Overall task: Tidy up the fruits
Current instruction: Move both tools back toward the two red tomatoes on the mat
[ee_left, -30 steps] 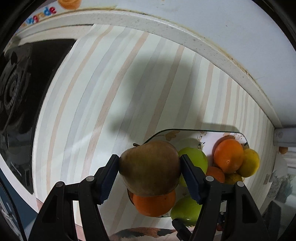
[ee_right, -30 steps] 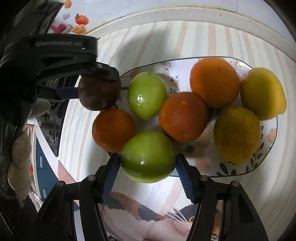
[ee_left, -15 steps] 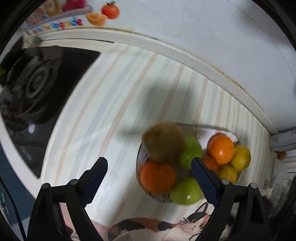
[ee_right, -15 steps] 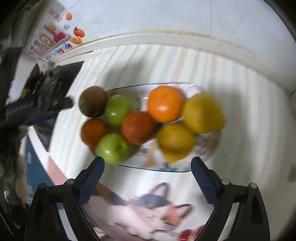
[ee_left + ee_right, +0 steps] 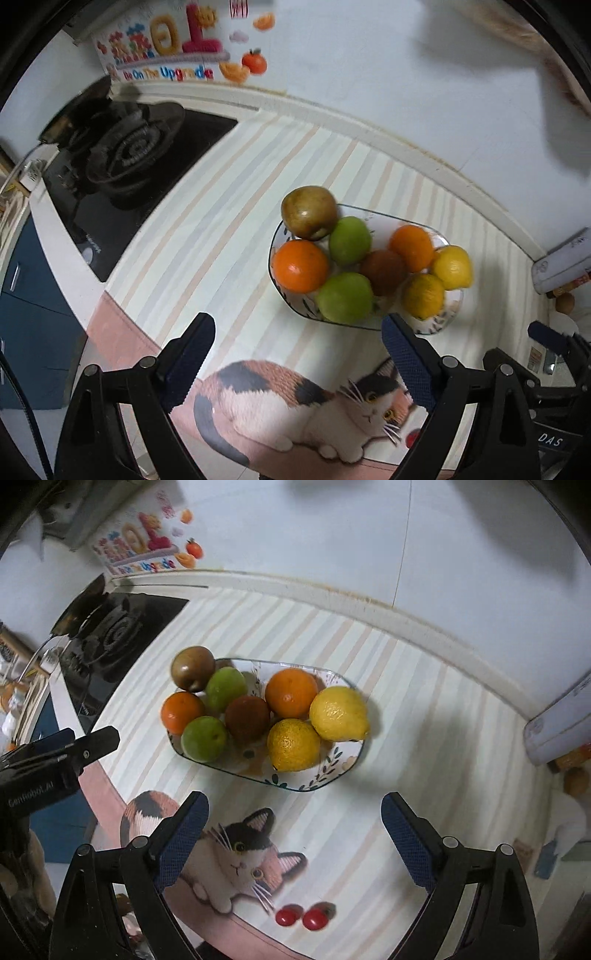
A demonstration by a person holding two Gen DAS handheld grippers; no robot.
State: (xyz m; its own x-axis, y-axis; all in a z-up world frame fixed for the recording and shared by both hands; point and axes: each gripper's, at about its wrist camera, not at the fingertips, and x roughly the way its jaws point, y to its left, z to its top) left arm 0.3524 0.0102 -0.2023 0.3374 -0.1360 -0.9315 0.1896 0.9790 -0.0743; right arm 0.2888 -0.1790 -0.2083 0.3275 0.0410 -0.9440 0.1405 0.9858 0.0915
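Jaws wide open and empty on both grippers; all eight fruits sit in the plate (image 5: 334, 771), task looks done.

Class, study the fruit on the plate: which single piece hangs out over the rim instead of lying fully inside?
The brownish-green pear at the plate's stove-side end. It overhangs the rim, propped against a green apple; the other fruit lie within the plate.

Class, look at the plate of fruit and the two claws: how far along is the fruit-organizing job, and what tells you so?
Nearly finished, it seems. Done: eight fruits sit together on the plate, including the brown pear perched at its stove-side rim. In hand: nothing; the left claw and right claw are both open and empty. Left: no loose fruit shows; perhaps the pear needs settling.
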